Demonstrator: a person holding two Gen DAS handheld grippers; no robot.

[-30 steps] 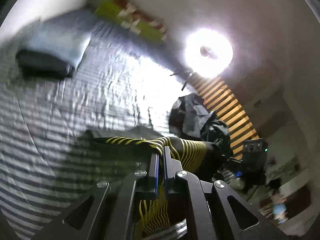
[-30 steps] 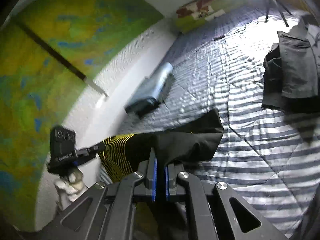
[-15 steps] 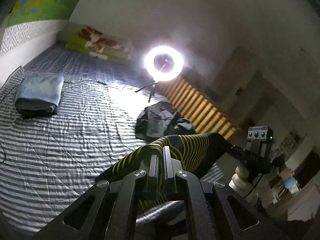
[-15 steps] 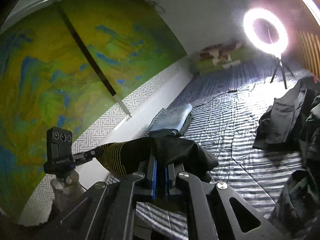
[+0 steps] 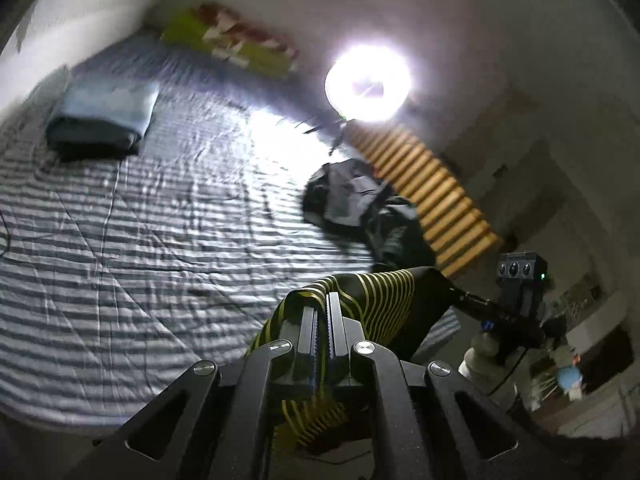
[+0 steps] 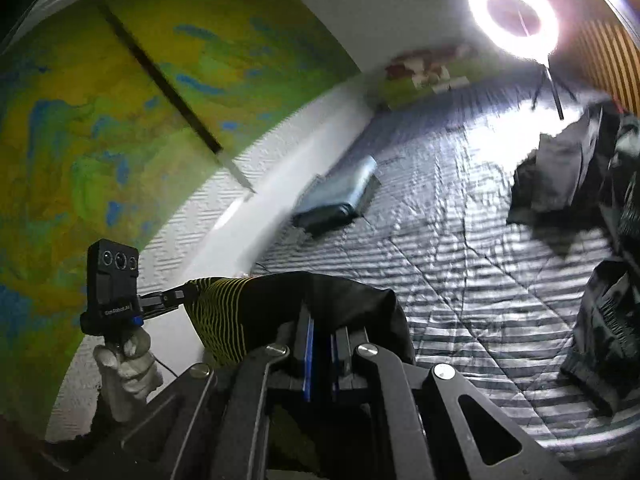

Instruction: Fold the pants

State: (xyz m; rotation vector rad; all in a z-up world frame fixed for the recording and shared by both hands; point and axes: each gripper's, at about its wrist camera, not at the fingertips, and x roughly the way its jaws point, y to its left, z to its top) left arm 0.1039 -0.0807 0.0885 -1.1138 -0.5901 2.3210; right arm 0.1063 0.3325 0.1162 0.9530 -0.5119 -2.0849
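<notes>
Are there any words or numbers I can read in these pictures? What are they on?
White print on the left gripper's camera block: too blurred to read.
Faint marks on the right gripper's arm: too small to read.
Nothing readable on the black-and-yellow pants or the striped bedspread.

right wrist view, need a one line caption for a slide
Right hand-held gripper shut on black-and-yellow pants, held up with the left hand-held gripper above a striped bed.
</notes>
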